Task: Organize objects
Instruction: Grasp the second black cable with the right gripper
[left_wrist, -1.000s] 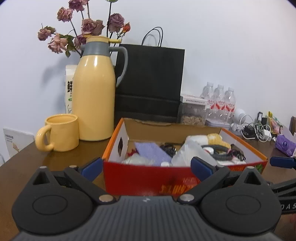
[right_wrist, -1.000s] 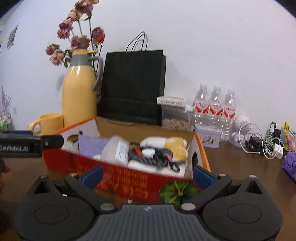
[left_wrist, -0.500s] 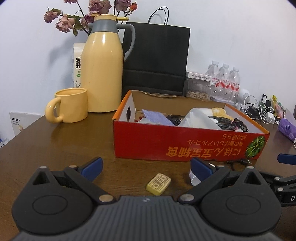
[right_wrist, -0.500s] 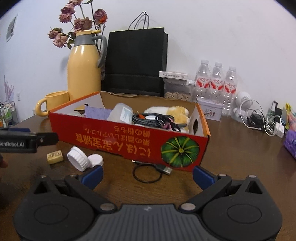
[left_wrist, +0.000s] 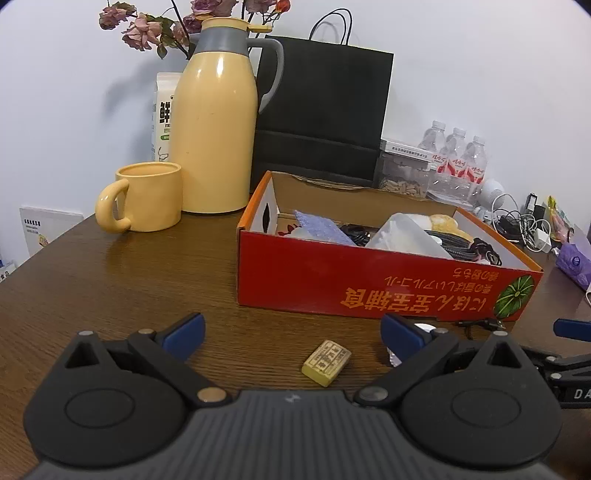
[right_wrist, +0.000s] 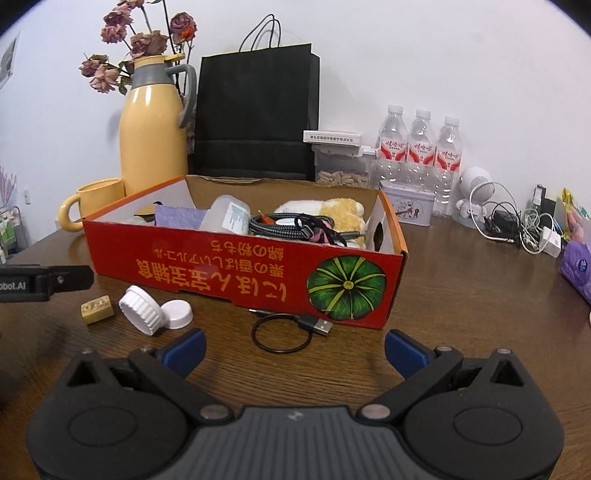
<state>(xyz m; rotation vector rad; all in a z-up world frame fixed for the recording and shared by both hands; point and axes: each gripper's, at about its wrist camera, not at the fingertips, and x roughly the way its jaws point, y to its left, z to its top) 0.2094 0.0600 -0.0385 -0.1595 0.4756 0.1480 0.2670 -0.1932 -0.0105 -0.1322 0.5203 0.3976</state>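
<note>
White cap (left_wrist: 421, 328) behind left tongs (left_wrist: 291, 332).

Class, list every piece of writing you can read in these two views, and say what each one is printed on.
"obot.AI": on the left tool's side.
"DA": cut off, on the right tool's side.
Red box: yellow upside-down characters, not legible to me.
Milk carton: large character, partly hidden.
Water bottles, yellow block: too small.
</note>
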